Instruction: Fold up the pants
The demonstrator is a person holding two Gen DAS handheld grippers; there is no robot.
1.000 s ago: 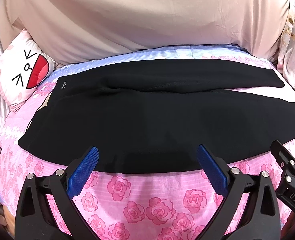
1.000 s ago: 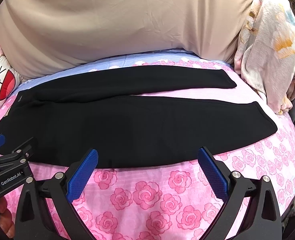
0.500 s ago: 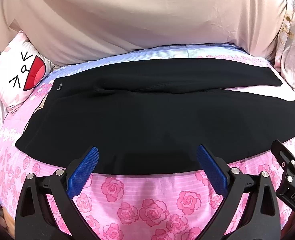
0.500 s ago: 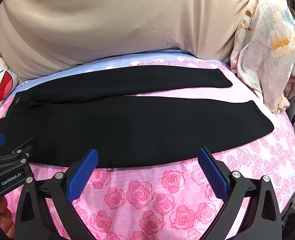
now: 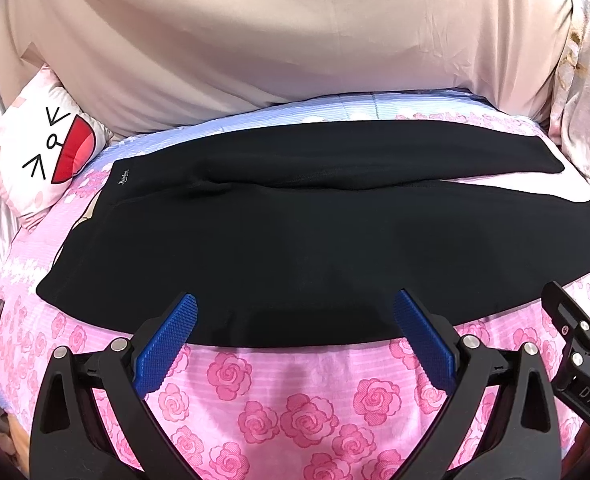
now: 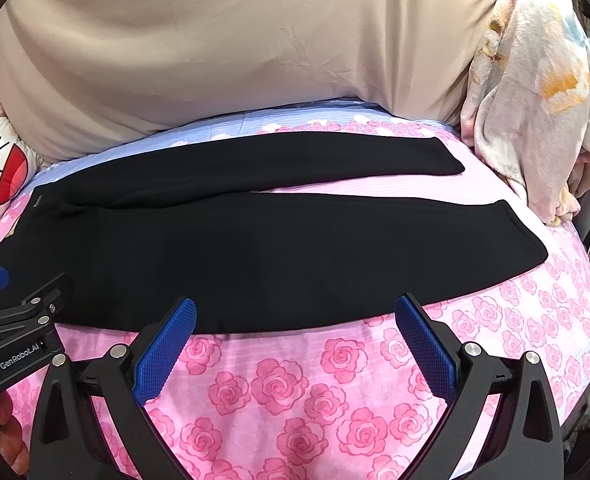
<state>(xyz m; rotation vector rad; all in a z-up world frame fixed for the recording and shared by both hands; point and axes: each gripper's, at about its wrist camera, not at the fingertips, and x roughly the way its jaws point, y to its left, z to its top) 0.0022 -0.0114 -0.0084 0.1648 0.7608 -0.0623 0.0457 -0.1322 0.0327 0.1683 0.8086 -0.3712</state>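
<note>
Both cams low, facing pants (image 5: 295, 240)

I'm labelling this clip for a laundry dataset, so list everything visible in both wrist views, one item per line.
pants: 1, black, spread flat across the bed, waist toward the left, both legs running right
bedsheet: 1, pink with roses, blue strip at the far edge, under the pants
beige cover: 1, beige, bulging behind the bed
cartoon pillow: 1, white and pink with a red mouth, far left
floral blanket: 1, pale pink with orange, heaped far right
left gripper: 1, black with blue pads, open, at the pants' near edge
right gripper: 1, black with blue pads, open, at the near edge farther right
</note>
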